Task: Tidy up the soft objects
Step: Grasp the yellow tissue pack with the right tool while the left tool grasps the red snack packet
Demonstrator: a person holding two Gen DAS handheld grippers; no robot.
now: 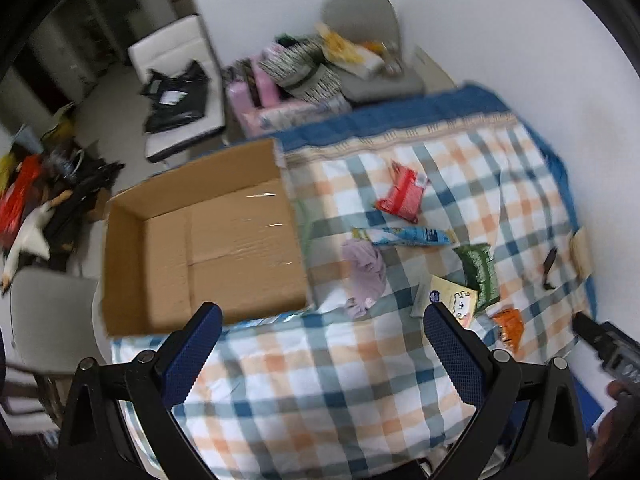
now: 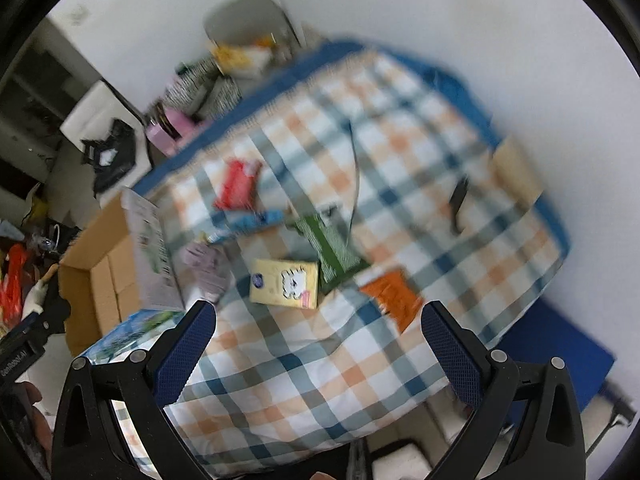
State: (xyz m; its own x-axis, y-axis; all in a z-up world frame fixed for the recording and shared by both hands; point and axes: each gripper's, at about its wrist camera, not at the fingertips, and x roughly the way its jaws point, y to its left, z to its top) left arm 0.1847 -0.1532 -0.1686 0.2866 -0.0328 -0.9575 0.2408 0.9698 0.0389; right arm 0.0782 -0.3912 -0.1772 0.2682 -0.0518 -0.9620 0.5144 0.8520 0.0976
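Note:
Several soft packs lie on a checked blanket (image 1: 320,380): a red pack (image 1: 402,194), a blue-white pack (image 1: 404,237), a lilac cloth (image 1: 364,276), a green pack (image 1: 480,274), a yellow pack (image 1: 456,300) and an orange pack (image 1: 509,326). An empty cardboard box (image 1: 224,240) stands at the blanket's left. My left gripper (image 1: 320,340) is open and empty above the blanket's near part. My right gripper (image 2: 320,340) is open and empty, with the yellow pack (image 2: 285,283) and orange pack (image 2: 394,298) just beyond it. The right view is blurred.
A grey chair (image 1: 372,56) piled with bags stands at the far end by the white wall. A white seat with a black bag (image 1: 176,96) and a heap of clutter (image 1: 40,200) lie on the floor to the left. A small dark object (image 1: 549,266) lies at the blanket's right.

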